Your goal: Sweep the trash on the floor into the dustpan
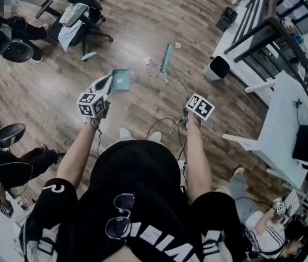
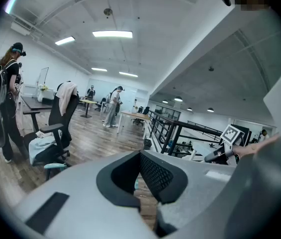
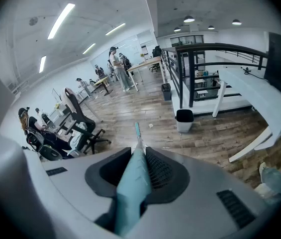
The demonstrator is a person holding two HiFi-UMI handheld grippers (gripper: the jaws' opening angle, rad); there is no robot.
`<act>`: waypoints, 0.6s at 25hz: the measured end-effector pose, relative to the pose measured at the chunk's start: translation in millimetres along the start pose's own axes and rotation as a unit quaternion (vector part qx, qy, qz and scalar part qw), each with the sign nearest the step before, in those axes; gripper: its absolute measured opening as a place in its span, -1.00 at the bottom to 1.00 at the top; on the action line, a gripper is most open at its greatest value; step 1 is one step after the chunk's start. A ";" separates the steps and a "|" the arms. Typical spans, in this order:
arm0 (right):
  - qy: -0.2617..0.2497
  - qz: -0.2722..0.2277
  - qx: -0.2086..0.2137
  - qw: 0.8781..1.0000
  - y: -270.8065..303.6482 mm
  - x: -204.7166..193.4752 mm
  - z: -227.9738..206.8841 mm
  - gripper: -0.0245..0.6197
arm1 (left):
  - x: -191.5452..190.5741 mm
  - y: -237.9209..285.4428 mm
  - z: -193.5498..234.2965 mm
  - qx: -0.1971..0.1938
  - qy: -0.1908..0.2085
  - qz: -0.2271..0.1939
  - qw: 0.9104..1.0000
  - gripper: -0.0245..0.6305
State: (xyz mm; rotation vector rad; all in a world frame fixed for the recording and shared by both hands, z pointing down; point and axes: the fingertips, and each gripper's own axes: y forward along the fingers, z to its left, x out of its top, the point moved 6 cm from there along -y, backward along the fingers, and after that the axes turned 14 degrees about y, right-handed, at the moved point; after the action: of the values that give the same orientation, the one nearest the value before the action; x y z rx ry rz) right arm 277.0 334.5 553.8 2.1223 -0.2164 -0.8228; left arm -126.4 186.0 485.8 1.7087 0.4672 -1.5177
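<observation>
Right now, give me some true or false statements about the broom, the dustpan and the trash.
1. The right gripper is shut on the teal broom. True.
2. The dustpan lies on the floor beside the white bin. False: it is at the left gripper, well apart from the bin.
3. A trash scrap lies on the wood floor near the broom's head. True.
4. Both grippers hold the broom. False: only the right one does.

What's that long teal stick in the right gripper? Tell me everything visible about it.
It is a broom: a flat teal plastic-looking handle clamped in the right gripper, narrowing to a thin shaft with a teal head at the far end. It slants down toward the wooden floor, near white trash scraps.
</observation>
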 end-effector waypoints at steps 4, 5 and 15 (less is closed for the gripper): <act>0.004 -0.007 0.009 1.000 -6.0 -9.5 13.6 -0.67 | -3.9 -11.8 12.1 -0.003 -0.002 -0.004 1.000 -0.93; 0.004 -0.008 0.007 1.000 -8.2 -12.4 16.3 -0.67 | -4.8 -15.6 15.5 -0.003 -0.002 -0.005 1.000 -0.93; 0.034 -0.018 -0.013 0.999 -21.3 -60.1 54.5 -0.67 | -24.6 -53.9 71.8 -0.010 -0.013 -0.008 1.000 -0.93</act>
State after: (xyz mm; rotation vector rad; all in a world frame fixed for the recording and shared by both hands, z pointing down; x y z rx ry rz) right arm 193.9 338.2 542.6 2.1311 -0.1306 -0.7693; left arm -217.9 171.2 494.3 1.6715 0.4821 -1.5395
